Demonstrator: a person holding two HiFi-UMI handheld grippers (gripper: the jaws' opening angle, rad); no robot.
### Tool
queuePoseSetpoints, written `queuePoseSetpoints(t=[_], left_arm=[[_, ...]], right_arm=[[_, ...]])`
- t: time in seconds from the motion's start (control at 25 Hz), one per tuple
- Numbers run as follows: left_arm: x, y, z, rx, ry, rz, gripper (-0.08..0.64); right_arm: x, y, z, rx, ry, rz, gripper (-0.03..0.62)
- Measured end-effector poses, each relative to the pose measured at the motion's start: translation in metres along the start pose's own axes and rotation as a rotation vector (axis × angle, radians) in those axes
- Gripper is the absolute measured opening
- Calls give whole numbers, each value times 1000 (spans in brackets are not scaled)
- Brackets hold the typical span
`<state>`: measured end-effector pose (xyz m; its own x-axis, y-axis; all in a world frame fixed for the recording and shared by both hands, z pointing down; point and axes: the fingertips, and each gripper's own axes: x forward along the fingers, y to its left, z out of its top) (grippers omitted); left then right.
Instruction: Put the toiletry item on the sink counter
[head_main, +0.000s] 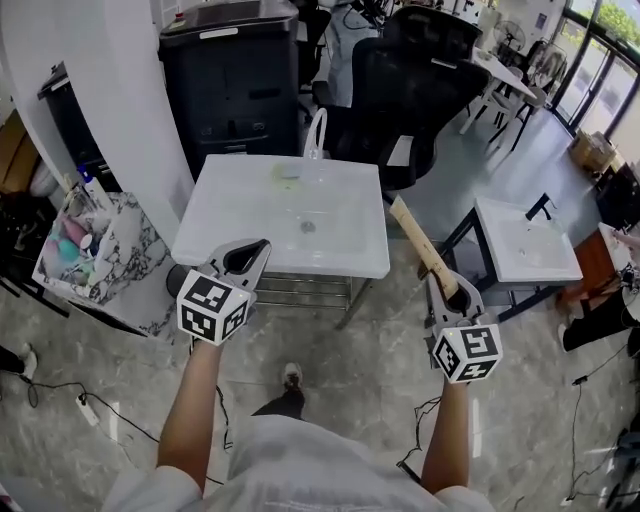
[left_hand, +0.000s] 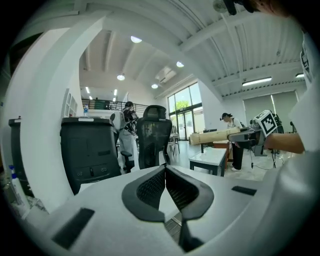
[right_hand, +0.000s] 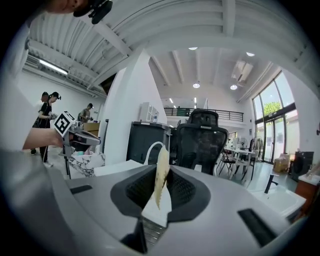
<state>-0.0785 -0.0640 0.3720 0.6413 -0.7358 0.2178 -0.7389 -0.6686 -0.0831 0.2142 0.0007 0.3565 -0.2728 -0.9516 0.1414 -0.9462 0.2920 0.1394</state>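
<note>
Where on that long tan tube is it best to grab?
Probably at the flat crimped tail of the tube, coming in from that end along its length, as the right gripper does. It is thin there, so the jaws close across its broad faces.

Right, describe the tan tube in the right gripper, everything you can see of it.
The tan tube is long, slim and matte beige, like soft plastic or paper-faced laminate. The end in the jaws is flattened with a crimped, serrated edge. The right gripper is shut on that end, so the tube juts forward nearly level in the air. Its free end points at the right edge of the white sink counter. Only the gripper pads touch it.
</note>
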Motion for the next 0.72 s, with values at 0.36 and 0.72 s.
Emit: queuePoseSetpoints(t=[0.36, 0.72], left_arm=[[106, 83, 10, -12, 14, -39, 11], [173, 105, -20, -57, 88, -50, 11]], right_arm=[[123, -39, 23, -32, 10, -29, 57], [210, -84, -9, -23, 109, -41, 60]])
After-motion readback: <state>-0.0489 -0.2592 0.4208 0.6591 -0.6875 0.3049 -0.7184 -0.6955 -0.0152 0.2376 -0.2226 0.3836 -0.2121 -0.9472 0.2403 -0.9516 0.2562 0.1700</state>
